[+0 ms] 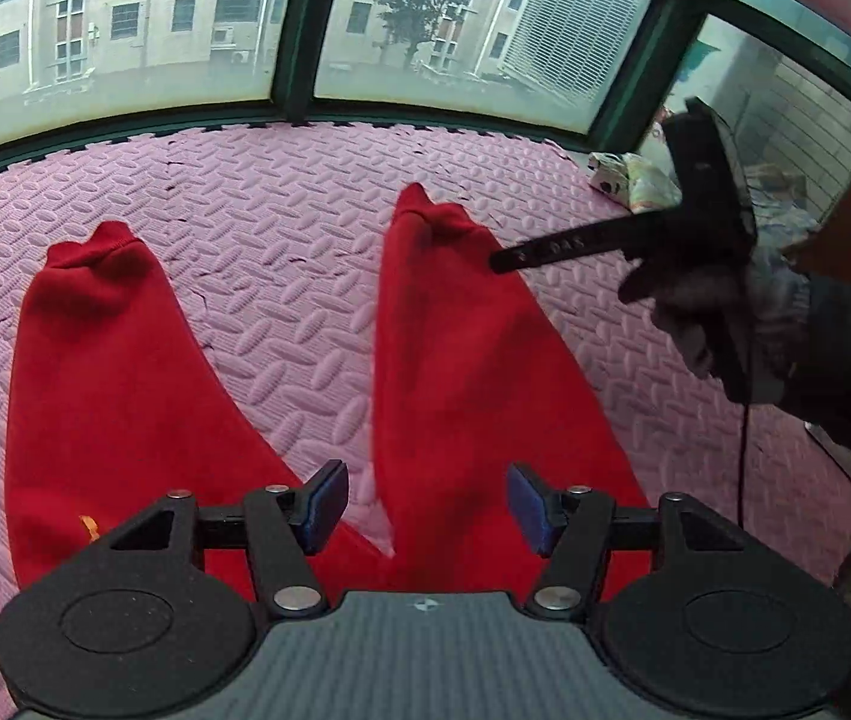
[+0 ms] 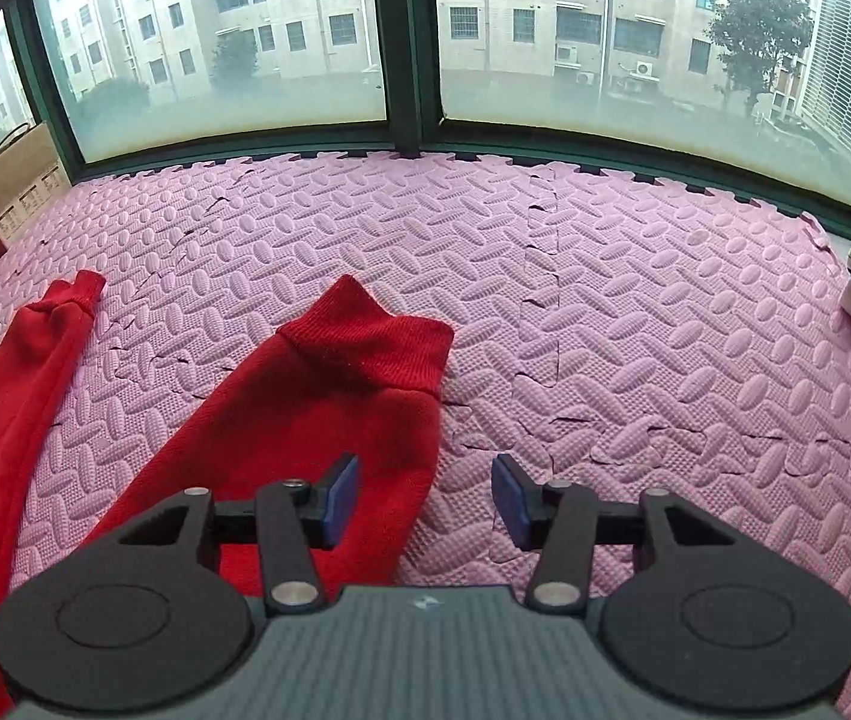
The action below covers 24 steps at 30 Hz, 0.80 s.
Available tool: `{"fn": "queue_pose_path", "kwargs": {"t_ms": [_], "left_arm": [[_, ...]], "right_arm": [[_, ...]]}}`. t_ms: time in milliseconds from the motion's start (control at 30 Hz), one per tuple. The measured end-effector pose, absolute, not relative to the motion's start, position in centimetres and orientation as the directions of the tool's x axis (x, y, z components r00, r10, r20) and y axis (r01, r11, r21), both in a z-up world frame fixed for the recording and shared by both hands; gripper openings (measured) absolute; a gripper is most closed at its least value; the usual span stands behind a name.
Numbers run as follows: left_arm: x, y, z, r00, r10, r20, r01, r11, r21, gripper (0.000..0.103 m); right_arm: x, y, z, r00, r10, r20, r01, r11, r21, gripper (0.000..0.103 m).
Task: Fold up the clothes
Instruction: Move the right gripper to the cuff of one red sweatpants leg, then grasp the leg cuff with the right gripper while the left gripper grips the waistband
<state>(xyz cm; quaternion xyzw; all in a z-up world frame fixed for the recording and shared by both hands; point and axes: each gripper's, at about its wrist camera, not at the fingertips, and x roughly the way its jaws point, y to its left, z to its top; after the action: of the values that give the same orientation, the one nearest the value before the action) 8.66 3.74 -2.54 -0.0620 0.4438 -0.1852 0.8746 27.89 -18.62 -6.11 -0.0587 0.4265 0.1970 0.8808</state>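
Lying flat on pink foam mat point(image 2: 605, 300): red trousers point(image 1: 125, 360), legs spread toward window | left gripper point(image 1: 427, 507): jaws apart, empty, above crotch | right gripper point(image 2: 425, 501): jaws apart, empty, over right leg's outer edge.

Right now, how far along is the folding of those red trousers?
Barely begun. Done: the red trousers lie spread flat on the pink foam mat, legs splayed apart, no fold yet. In hand: nothing; the left gripper is open over the crotch, the right gripper open beside the right leg's cuff. Left: gripping the fabric and every fold.
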Motion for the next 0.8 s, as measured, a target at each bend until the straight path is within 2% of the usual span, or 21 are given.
{"fn": "queue_pose_path", "kwargs": {"t_ms": [100, 233, 433, 567, 633, 667, 700, 733, 800], "left_arm": [[5.1, 1.3, -2.4, 0.466, -0.446, -0.764, 0.333, 0.889, -0.316, 0.062], [0.8, -2.2, -2.0, 0.399, -0.498, -0.770, 0.454, 0.837, -0.305, 0.062], [-3.4, -6.8, -3.2, 0.371, -0.428, -0.825, 0.563, 0.810, -0.167, 0.062], [-4.2, -8.1, -4.4, 0.397, -0.354, -0.847, 0.573, 0.816, -0.072, 0.061], [-3.9, -7.8, -4.4, 0.401, -0.352, -0.846, 0.565, 0.822, -0.073, 0.060], [-3.7, -7.7, -4.4, 0.403, -0.350, -0.845, 0.561, 0.824, -0.074, 0.057], [-3.6, -7.5, -4.5, 0.405, -0.349, -0.845, 0.557, 0.827, -0.075, 0.047], [-3.4, -7.4, -4.5, 0.407, -0.348, -0.844, 0.553, 0.830, -0.075, 0.042], [-3.1, -7.2, -4.5, 0.411, -0.345, -0.844, 0.544, 0.835, -0.077, 0.020]], "right_arm": [[27.7, -18.9, -6.1, 0.553, 0.290, -0.781, -0.381, 0.922, 0.073, 0.049], [26.5, -18.9, -5.5, 0.554, 0.290, -0.780, -0.391, 0.918, 0.063, 0.049], [25.5, -19.5, -5.2, 0.543, 0.307, -0.781, -0.388, 0.917, 0.091, 0.049], [25.8, -19.9, -5.4, 0.533, 0.318, -0.784, -0.368, 0.922, 0.123, 0.048], [26.1, -20.0, -5.6, 0.528, 0.325, -0.785, -0.362, 0.922, 0.138, 0.047], [26.3, -19.9, -5.6, 0.526, 0.328, -0.785, -0.360, 0.922, 0.144, 0.046], [26.5, -19.9, -5.7, 0.523, 0.331, -0.785, -0.357, 0.922, 0.150, 0.045], [26.7, -19.8, -5.8, 0.521, 0.333, -0.786, -0.353, 0.922, 0.156, 0.044], [27.2, -19.6, -5.9, 0.520, 0.338, -0.785, -0.346, 0.923, 0.168, 0.044]]}}
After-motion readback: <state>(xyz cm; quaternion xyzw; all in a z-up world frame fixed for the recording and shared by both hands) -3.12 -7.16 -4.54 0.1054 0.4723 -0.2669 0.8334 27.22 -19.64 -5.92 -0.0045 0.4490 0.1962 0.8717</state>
